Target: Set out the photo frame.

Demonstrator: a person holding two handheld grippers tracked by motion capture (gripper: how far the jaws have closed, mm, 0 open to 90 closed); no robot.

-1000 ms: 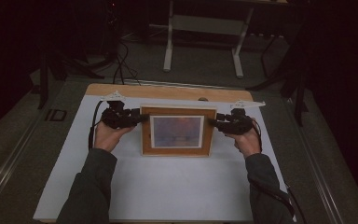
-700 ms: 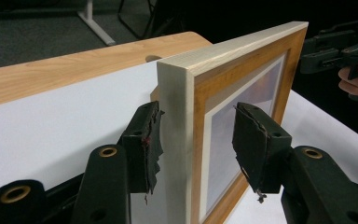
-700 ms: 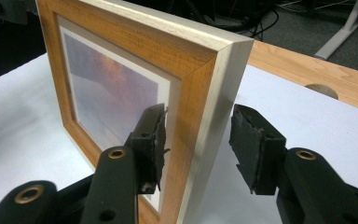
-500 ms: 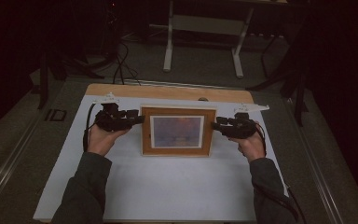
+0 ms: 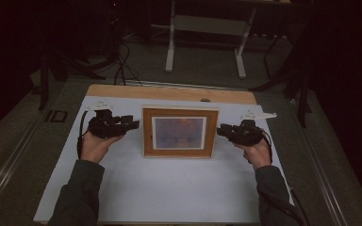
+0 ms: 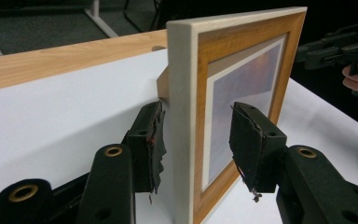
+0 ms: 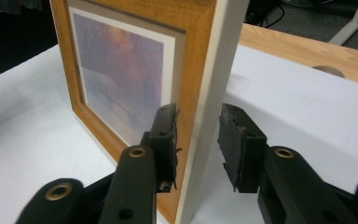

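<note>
A wooden picture frame holding a bluish print stands upright on the white sheet. My left gripper is level at the frame's left side. In the left gripper view the frame's pale edge rises between its jaws, with a gap at each pad. Those jaws have just been closing. My right gripper is at the frame's right side. Its jaws straddle the frame's edge, and white sheet shows between the edge and the far pad. They too have just been closing, without a visible grip.
The sheet covers most of a wooden table with a small hole near its far edge. White desk legs and cables lie on the dark floor beyond. The right gripper and its hand show past the frame in the left gripper view.
Both hands have slid outward and toward me, off the frame's upper sides, and now rest beside it. The frame stands where it was.
</note>
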